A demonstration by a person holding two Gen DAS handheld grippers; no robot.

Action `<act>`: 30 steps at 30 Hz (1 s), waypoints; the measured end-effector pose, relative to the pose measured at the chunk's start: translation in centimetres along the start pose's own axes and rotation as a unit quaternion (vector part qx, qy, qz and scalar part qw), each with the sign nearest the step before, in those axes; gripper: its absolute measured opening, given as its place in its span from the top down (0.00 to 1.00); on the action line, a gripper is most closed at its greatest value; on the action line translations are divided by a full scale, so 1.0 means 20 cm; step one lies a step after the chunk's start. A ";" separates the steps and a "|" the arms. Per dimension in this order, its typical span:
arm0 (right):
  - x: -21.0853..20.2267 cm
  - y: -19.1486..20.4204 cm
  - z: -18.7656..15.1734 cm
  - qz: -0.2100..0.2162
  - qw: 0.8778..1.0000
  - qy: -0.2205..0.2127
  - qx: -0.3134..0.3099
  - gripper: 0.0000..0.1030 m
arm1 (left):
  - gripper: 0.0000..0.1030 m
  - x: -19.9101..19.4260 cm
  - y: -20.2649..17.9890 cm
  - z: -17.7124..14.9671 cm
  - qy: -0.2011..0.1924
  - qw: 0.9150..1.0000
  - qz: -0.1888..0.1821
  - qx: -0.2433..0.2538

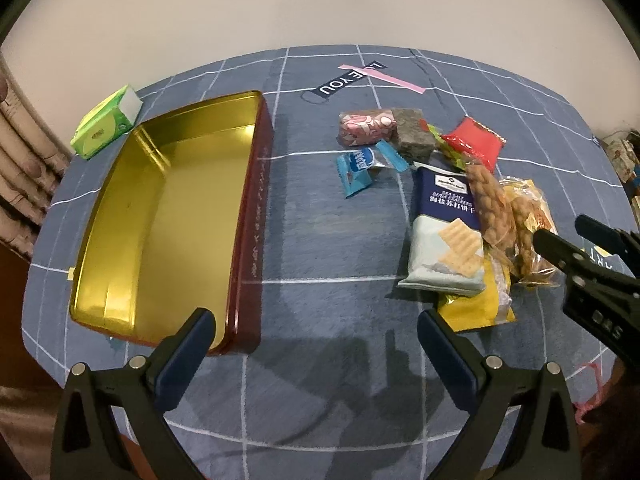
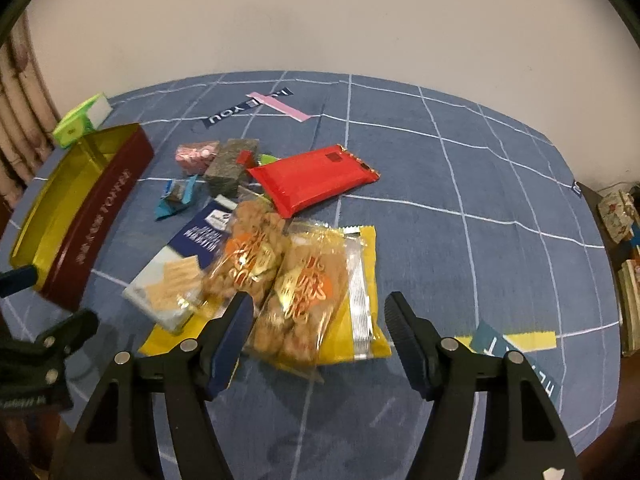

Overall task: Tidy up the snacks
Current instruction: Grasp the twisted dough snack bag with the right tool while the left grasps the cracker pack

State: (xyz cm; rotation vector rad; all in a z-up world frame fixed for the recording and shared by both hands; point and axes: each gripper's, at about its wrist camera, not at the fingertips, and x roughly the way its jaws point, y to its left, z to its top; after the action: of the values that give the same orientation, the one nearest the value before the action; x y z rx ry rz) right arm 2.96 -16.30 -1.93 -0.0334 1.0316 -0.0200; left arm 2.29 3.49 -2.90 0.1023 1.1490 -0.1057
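Observation:
An open dark red tin [image 1: 256,216] with a gold inside [image 2: 96,216] lies empty on the left of the blue checked cloth. A heap of snacks lies to its right: a blue cracker pack [image 1: 446,236] [image 2: 180,264], two clear bags of fried twists [image 2: 280,292] [image 1: 504,220] on a yellow pack [image 2: 364,280], a red pack [image 2: 316,180] [image 1: 476,142], a grey block [image 2: 230,166], a pink pack [image 1: 366,126] and a small blue wrapper [image 1: 360,168]. My left gripper [image 1: 316,330] is open above the cloth beside the tin. My right gripper [image 2: 320,312] is open around the twist bags.
A green tissue pack [image 1: 106,126] lies behind the tin near the table's far left edge. A dark label strip with a pink strip [image 1: 352,78] lies at the back. Another label [image 2: 512,344] lies near the right. Boxes [image 2: 620,216] stand beyond the table's right edge.

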 end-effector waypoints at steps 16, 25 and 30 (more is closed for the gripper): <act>0.12 -0.04 0.00 0.011 0.999 0.033 0.005 0.50 | 0.00 0.06 -0.07 0.10 -0.007 1.000 -0.014 0.020; 0.12 -0.14 -0.02 0.022 0.999 0.031 -0.006 0.61 | 0.00 0.07 -0.14 0.15 -0.007 0.999 -0.033 0.027; 0.12 -0.15 -0.03 0.038 0.999 0.025 -0.007 0.65 | 0.00 0.08 -0.17 0.17 -0.010 0.998 -0.048 0.039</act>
State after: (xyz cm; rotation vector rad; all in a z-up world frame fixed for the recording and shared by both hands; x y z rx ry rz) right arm 3.66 -19.47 -4.09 -0.0059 1.0831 0.0549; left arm 5.51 -0.48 -3.02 0.1148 1.1309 -0.2361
